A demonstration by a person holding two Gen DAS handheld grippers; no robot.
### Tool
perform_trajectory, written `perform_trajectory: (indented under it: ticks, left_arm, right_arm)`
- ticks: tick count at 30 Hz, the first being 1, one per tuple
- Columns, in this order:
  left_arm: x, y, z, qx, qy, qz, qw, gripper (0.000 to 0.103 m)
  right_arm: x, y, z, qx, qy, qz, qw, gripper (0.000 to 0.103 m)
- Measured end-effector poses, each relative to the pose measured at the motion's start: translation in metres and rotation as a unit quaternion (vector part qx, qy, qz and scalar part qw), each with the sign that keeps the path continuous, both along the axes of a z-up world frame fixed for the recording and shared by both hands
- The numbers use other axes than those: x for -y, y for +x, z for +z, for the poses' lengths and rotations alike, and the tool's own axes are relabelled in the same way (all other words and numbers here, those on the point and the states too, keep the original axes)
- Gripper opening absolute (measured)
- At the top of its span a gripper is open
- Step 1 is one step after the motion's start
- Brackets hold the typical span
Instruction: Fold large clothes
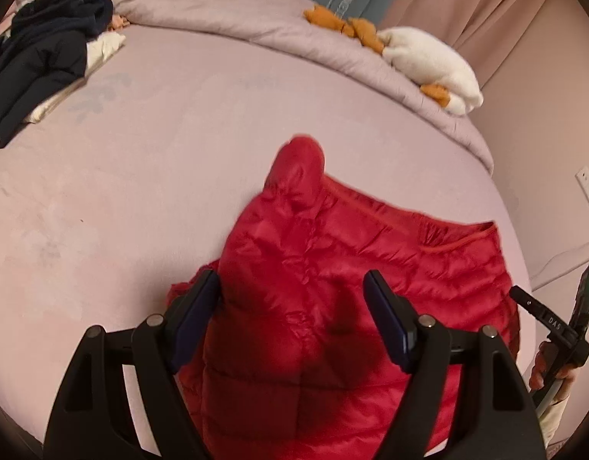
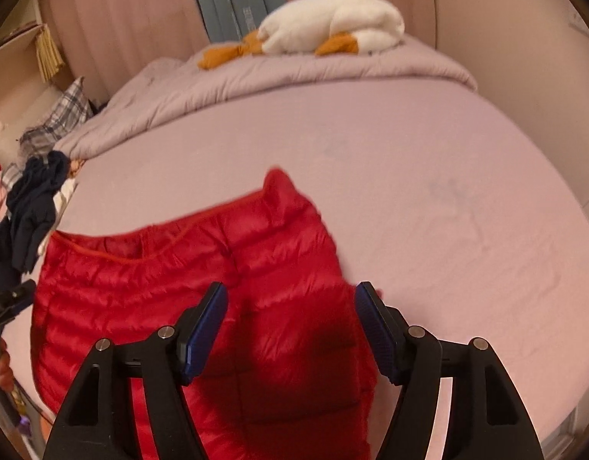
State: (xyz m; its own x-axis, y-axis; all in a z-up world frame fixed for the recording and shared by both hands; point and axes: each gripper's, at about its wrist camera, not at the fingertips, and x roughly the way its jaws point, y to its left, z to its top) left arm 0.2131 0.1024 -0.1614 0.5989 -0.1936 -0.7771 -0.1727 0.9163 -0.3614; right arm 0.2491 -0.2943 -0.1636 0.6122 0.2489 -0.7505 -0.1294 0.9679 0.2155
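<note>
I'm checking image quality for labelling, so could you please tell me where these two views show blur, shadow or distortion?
Left wrist view: the red jacket is softly blurred, the left gripper throws a dark shadow on it, and the fisheye bows the bed. Right wrist view: similar blur, a shadow on the jacket under the right gripper, dark vignette at the corners, warm pinkish light.

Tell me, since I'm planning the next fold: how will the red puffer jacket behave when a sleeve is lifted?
The red puffer jacket will likely flop: its sleeve already drapes limply over the body. Its shiny quilted shell looks slick, so it may slip between the pads. The puffy filling suggests it is light for its bulk and may spring back open on the pink bedsheet.
</note>
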Motion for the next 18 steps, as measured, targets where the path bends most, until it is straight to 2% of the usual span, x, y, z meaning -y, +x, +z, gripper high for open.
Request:
perform_trajectory:
  ticks: [1, 4, 6, 7, 9, 12, 18]
  left_arm:
    - [0.0, 0.001, -0.004, -0.003, 0.005, -0.001, 1.0, 0.075]
    - [0.001, 0.003, -0.012, -0.008, 0.023, 0.002, 0.9997, 0.06]
    - [0.0, 0.004, -0.018, -0.014, 0.032, 0.011, 0.9993, 0.035]
    - [-0.002, 0.004, -0.021, -0.017, 0.03, 0.014, 0.9993, 0.033]
    - [-0.003, 0.004, -0.024, -0.016, 0.022, 0.019, 0.9995, 0.017]
    - [-0.002, -0.003, -0.013, 0.003, 0.042, 0.03, 0.9987, 0.013]
    - [-0.006, -0.018, 0.018, 0.06, 0.038, 0.047, 0.9964, 0.011]
  right_arm:
    - [0.0, 0.002, -0.004, -0.007, 0.005, 0.001, 1.0, 0.068]
    - [-0.001, 0.003, -0.011, -0.018, 0.011, -0.001, 1.0, 0.065]
    - [-0.001, 0.002, -0.013, -0.021, 0.005, -0.006, 1.0, 0.051]
    - [-0.001, 0.002, -0.013, -0.021, 0.0, -0.009, 1.0, 0.045]
    - [-0.002, 0.0, -0.012, -0.016, -0.01, -0.013, 1.0, 0.02]
    - [-0.002, -0.004, -0.003, 0.0, -0.013, -0.023, 1.0, 0.009]
    - [0.004, -0.017, 0.029, 0.052, 0.017, -0.036, 0.998, 0.006]
